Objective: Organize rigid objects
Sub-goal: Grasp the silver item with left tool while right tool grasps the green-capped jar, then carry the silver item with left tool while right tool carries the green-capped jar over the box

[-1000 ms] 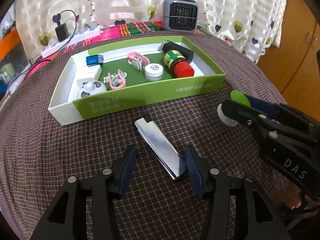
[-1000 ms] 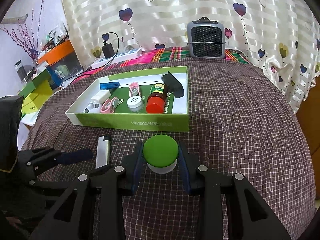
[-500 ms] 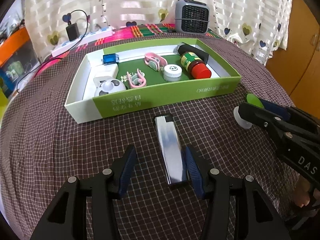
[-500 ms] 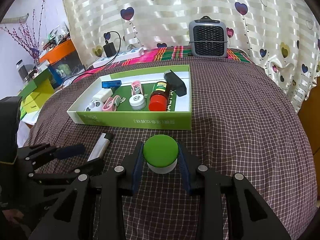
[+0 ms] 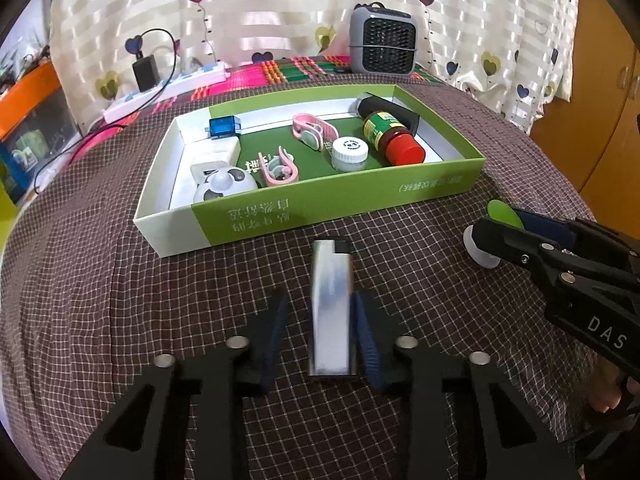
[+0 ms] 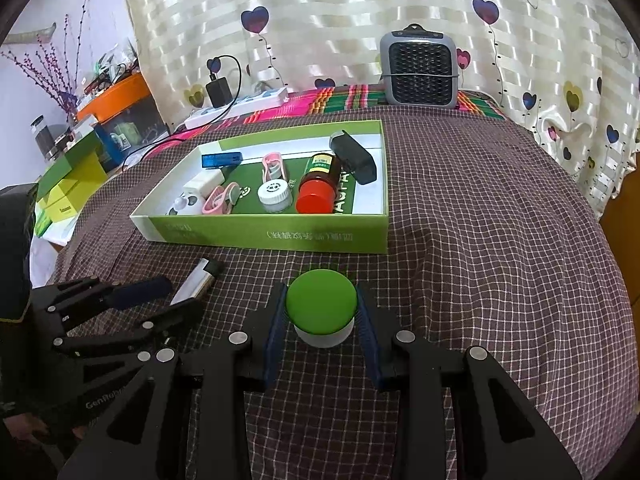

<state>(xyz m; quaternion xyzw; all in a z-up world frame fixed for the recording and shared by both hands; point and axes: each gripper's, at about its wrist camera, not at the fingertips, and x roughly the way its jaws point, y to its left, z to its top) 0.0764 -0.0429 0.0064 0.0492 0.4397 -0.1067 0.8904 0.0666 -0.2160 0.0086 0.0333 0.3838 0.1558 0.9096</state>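
Left hand-held gripper jaws have just been closing around the silver lighter; the left pad stands clear. Right hand-held gripper clamps the green-lidded jar.

The left claw has just been closing around the silver lighter; its right pad touches the lighter, a gap remains on the left. The lighter has turned from diagonal to pointing straight at the green tray.

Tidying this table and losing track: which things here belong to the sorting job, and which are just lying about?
Job: silver lighter between the left tongs; green-lidded jar in the right tongs; green box.

Lying about: heater, power strip, charger, heart curtain.
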